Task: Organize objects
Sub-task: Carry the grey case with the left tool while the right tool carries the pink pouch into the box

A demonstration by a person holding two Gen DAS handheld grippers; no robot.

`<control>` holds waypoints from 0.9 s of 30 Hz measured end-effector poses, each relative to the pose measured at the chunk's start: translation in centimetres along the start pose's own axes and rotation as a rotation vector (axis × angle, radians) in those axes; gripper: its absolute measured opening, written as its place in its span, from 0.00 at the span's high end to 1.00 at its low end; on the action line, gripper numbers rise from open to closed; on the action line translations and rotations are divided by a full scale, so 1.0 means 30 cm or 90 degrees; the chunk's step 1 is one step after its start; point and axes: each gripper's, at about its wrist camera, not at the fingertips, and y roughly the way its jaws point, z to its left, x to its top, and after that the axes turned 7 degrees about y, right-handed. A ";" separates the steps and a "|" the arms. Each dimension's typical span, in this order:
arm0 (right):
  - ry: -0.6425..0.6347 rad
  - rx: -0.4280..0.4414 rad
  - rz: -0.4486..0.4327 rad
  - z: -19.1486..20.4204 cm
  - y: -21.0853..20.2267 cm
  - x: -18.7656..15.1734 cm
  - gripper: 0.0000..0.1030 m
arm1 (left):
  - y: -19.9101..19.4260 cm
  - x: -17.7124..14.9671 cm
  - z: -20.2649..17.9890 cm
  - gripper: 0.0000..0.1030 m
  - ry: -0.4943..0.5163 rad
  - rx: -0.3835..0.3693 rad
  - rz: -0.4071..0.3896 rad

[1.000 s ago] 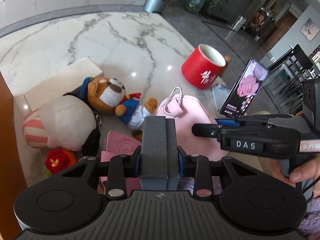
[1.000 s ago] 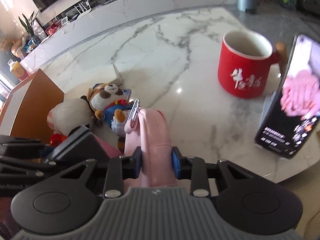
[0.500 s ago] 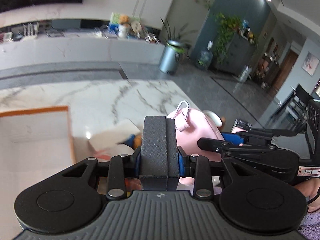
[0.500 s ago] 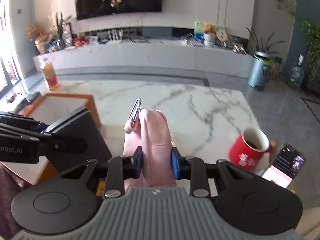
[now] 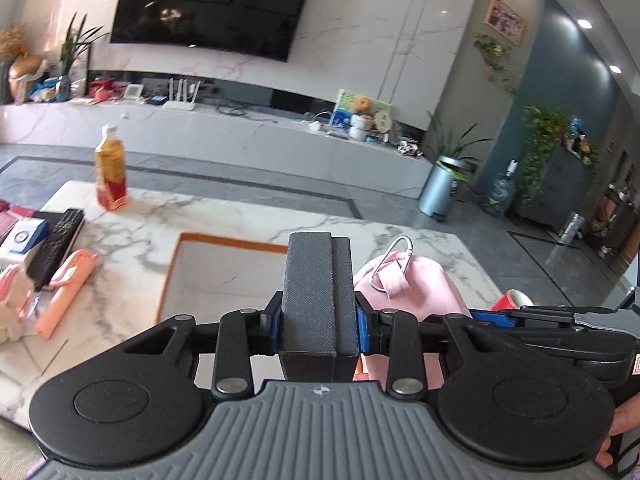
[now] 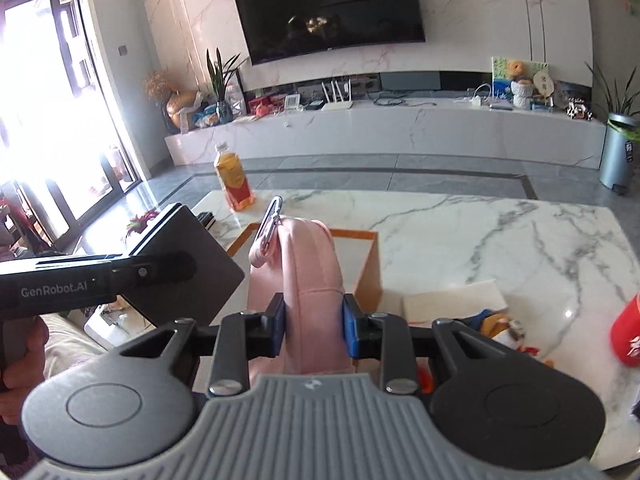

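My left gripper (image 5: 318, 312) is shut on a dark grey textured case (image 5: 318, 292), held upright above the table; the case also shows in the right wrist view (image 6: 180, 268). My right gripper (image 6: 314, 316) is shut on a pink pouch (image 6: 312, 272) with a silver carabiner (image 6: 270, 216) on its top loop. The pouch also shows in the left wrist view (image 5: 416, 284), just right of the case. Both are lifted above the marble table (image 6: 500, 240). An orange-rimmed tray (image 5: 224, 268) lies on the table ahead.
An orange drink bottle (image 5: 110, 174) stands at the table's far left. A black remote (image 5: 60, 240) and pink items (image 5: 68, 284) lie at the left. A red mug (image 6: 626, 332) and plush toys (image 6: 496, 324) lie at the right, by a white box (image 6: 452, 300).
Both grippers have lifted and tilted up with the case and pouch; the plush toys dropped out of the left view and the far room and tray came into view.
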 end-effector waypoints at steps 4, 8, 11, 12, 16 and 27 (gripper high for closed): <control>0.010 -0.004 0.045 0.047 0.103 -0.038 0.70 | 0.043 -0.048 0.048 0.62 -0.027 0.006 0.029; 0.016 -0.023 0.092 0.049 0.194 -0.074 0.70 | 0.106 -0.093 0.084 0.62 -0.047 0.001 0.062; 0.021 -0.038 0.126 0.022 0.255 -0.102 0.70 | 0.138 -0.128 0.119 0.62 -0.060 -0.005 0.083; 0.024 -0.040 0.134 0.018 0.269 -0.106 0.70 | 0.146 -0.141 0.135 0.62 -0.065 -0.008 0.091; 0.010 -0.062 0.152 0.028 0.318 -0.112 0.70 | 0.170 -0.205 0.181 0.62 -0.074 -0.015 0.112; -0.043 -0.113 0.160 0.089 0.413 -0.130 0.66 | 0.272 -0.253 0.218 0.63 -0.103 -0.019 0.176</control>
